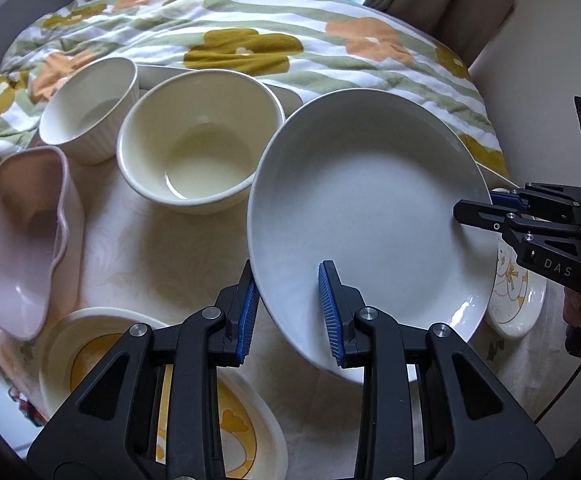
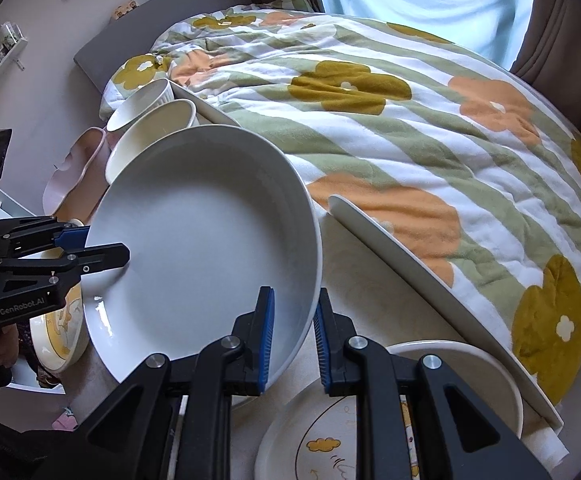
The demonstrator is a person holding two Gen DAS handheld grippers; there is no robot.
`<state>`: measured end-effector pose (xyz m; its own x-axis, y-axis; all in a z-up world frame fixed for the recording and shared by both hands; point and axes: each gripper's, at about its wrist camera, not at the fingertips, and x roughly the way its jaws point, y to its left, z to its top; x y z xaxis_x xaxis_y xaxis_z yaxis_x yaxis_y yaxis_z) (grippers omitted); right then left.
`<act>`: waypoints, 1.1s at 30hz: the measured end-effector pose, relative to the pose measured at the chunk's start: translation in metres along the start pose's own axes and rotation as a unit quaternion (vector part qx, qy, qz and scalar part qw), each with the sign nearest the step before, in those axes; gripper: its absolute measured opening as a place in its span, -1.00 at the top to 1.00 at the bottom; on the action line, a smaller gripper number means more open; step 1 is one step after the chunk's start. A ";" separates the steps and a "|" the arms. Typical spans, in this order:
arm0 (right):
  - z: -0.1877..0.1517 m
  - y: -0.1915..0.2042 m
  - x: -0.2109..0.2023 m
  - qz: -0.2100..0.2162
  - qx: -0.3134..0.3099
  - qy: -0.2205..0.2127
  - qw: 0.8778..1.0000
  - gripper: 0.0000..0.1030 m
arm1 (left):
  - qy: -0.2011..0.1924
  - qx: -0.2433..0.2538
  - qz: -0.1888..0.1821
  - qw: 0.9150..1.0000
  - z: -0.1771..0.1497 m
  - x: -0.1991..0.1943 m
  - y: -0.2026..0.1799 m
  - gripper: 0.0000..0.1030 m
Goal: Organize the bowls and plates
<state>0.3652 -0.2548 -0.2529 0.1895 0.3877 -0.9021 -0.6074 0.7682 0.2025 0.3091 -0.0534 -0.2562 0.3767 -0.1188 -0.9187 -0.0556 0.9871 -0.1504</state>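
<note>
Left hand-held gripper pointing steeply down, blue pads clamped on the near rim of the big white plate. Right hand-held gripper pointing steeply down too, clamped on the opposite rim of the same plate, one pad inside, one outside. Plate held between both, tilted, lifted just over the desk. A bit of a person's hand seen under the left tool.

Empty cream bowl just behind the plate's left edge. Ribbed white cup, also empty, beside it toward the far left corner. Wavy pink bowl at the left edge, tipped on its side, nothing in it. Dish with a yellow picture at the near left corner, partly hidden by the left tool. Small plate with a drawn figure peeking out under the big plate's right side. Two more flat plates with yellow drawings near the right tool. Long white tray leaning at the desk's far right edge against the blanket.

Desk covered in a pale patterned cloth. Bed behind it with a striped flower blanket. Curtains and a bright window beyond.
</note>
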 end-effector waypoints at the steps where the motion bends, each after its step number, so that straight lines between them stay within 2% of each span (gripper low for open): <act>1: -0.001 0.004 -0.004 -0.001 0.000 -0.001 1.000 0.66 | -0.002 0.000 -0.002 1.000 -0.001 -0.005 0.001 0.48; 8: -0.012 0.046 -0.031 -0.004 0.023 -0.015 1.000 0.66 | -0.016 0.028 -0.008 0.999 -0.024 -0.049 0.021 0.48; 17: -0.037 0.128 -0.036 -0.001 0.087 -0.028 0.996 0.65 | 0.013 0.077 -0.021 0.997 -0.067 -0.084 0.083 0.48; 25: -0.059 0.190 -0.012 -0.015 0.154 -0.020 0.988 0.66 | 0.043 0.108 -0.044 0.992 -0.092 -0.078 0.138 0.48; 33: -0.075 0.213 0.009 -0.046 0.204 -0.020 0.978 0.66 | 0.054 0.133 -0.057 0.988 -0.098 -0.054 0.156 0.48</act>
<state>0.1795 -0.1261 -0.2463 0.2630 0.3209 -0.9099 -0.2291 0.9368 0.2642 0.1896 0.0965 -0.2658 0.2651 -0.2272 -0.9371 0.2321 0.9583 -0.1667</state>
